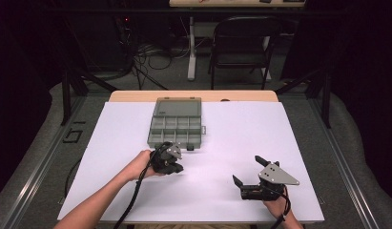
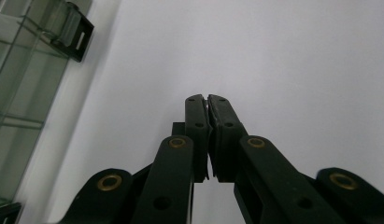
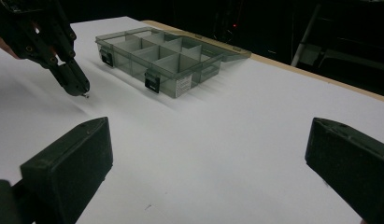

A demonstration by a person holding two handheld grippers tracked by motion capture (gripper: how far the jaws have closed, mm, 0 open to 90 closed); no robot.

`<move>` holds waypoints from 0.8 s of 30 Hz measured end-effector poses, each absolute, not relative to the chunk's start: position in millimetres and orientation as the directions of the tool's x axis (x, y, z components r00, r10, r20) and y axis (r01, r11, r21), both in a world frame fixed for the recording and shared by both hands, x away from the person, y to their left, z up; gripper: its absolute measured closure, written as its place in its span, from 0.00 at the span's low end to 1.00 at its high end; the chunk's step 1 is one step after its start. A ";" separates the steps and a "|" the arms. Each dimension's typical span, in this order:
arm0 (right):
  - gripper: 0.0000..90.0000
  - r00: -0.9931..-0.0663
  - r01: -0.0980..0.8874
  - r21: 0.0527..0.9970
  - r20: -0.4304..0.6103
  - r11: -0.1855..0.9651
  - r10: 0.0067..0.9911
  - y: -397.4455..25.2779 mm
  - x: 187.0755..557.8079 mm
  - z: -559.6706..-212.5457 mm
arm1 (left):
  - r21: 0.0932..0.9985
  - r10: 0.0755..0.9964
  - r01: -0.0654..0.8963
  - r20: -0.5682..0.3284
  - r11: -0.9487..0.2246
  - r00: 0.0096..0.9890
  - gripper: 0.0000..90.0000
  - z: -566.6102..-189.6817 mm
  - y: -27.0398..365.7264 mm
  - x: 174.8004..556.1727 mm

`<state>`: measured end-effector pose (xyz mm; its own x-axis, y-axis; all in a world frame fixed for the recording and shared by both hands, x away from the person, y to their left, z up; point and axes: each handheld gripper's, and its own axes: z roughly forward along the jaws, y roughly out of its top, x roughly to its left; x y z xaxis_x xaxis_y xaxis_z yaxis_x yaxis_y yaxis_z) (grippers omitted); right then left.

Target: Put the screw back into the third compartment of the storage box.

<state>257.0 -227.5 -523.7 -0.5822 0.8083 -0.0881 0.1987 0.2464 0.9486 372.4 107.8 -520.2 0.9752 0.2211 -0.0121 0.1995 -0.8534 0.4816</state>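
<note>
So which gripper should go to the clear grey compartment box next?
Left. The left gripper, jaws shut, sits just in front of the clear grey compartment box; the right gripper, jaws wide open, is farther off on the white table sheet.

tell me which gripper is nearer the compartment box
Left. The left gripper sits just in front of the compartment box; the right gripper is well off to its right.

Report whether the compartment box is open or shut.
Open: the compartment box has its lid folded back flat, and its dividers show in the right gripper view.
</note>
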 end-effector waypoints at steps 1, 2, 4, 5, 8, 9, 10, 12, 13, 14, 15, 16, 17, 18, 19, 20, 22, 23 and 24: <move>0.00 -0.583 0.197 0.949 -0.088 0.245 0.807 -227.5 257.3 -523.8 | 0.481 0.225 0.202 -0.011 -0.853 0.974 0.97 -519.2 108.6 374.0; 0.00 -0.582 0.198 0.948 -0.089 0.247 0.808 -227.5 257.2 -523.8 | 0.483 0.231 0.207 -0.010 -0.851 0.973 0.97 -518.1 109.3 375.4; 0.00 -0.583 0.199 0.949 -0.088 0.247 0.808 -227.4 257.2 -523.8 | 0.490 0.240 0.211 -0.005 -0.846 0.971 0.97 -516.0 110.8 378.4; 0.00 -0.583 0.197 0.949 -0.088 0.246 0.807 -227.4 257.3 -523.9 | 0.490 0.240 0.211 -0.005 -0.846 0.971 0.97 -516.0 110.8 378.4; 0.00 -0.584 0.196 0.950 -0.086 0.243 0.807 -227.6 257.1 -523.8 | 0.484 0.251 0.221 -0.002 -0.847 0.968 0.97 -513.8 112.6 383.2; 0.00 -0.583 0.196 0.950 -0.087 0.244 0.808 -227.6 257.1 -523.7 | 0.489 0.256 0.224 -0.003 -0.843 0.967 0.97 -513.5 112.8 384.1; 0.00 -0.584 0.195 0.950 -0.088 0.244 0.807 -227.7 257.2 -523.8 | 0.486 0.256 0.224 -0.001 -0.845 0.967 0.97 -512.1 113.2 385.3; 0.00 -0.583 0.196 0.950 -0.086 0.243 0.808 -227.5 257.1 -523.8 | 0.488 0.262 0.226 0.006 -0.843 0.965 0.97 -509.5 113.8 387.8; 0.00 -0.583 0.196 0.950 -0.086 0.243 0.808 -227.5 257.1 -523.8 | 0.488 0.262 0.226 0.006 -0.843 0.965 0.97 -509.5 113.8 387.8; 0.00 -0.584 0.197 0.950 -0.086 0.243 0.807 -227.4 257.1 -523.8 | 0.488 0.266 0.227 0.011 -0.843 0.964 0.97 -506.1 114.7 391.1; 0.00 -0.584 0.198 0.950 -0.085 0.243 0.807 -227.4 257.1 -523.8 | 0.490 0.273 0.231 0.014 -0.841 0.962 0.97 -503.9 115.3 393.3; 0.00 -0.584 0.197 0.950 -0.085 0.242 0.808 -227.4 257.1 -523.8 | 0.490 0.274 0.231 0.017 -0.840 0.962 0.97 -502.0 115.9 395.4; 0.00 -0.584 0.197 0.950 -0.085 0.242 0.808 -227.4 257.2 -523.8 | 0.491 0.277 0.232 0.019 -0.839 0.961 0.97 -500.3 116.3 396.7; 0.00 -0.583 0.198 0.950 -0.085 0.243 0.808 -227.4 257.1 -523.8 | 0.493 0.281 0.234 0.023 -0.838 0.959 0.97 -497.7 116.8 398.9; 0.00 -0.583 0.197 0.949 -0.088 0.245 0.808 -227.5 257.3 -523.8 | 0.495 0.285 0.236 0.026 -0.836 0.958 0.97 -495.7 117.1 400.6; 0.00 -0.583 0.197 0.950 -0.085 0.243 0.808 -227.4 257.2 -523.9 | 0.495 0.286 0.235 0.029 -0.837 0.958 0.97 -494.2 117.2 402.1; 0.00 -0.583 0.196 0.950 -0.087 0.244 0.808 -227.4 257.3 -523.8 | 0.496 0.288 0.234 0.034 -0.836 0.957 0.97 -491.6 117.4 404.4; 0.00 -0.583 0.198 0.949 -0.088 0.246 0.808 -227.5 257.2 -523.8 | 0.498 0.293 0.237 0.037 -0.834 0.955 0.97 -489.8 117.4 406.0; 0.00 -0.582 0.199 0.949 -0.088 0.246 0.808 -227.5 257.2 -523.7 | 0.500 0.297 0.238 0.041 -0.832 0.954 0.97 -486.3 117.6 409.0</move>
<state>257.2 -227.5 -523.7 -0.5825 0.8081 -0.0879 0.1988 0.2465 0.9486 409.0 117.6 -486.3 0.9540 0.2971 0.0411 0.2377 -0.8325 0.5005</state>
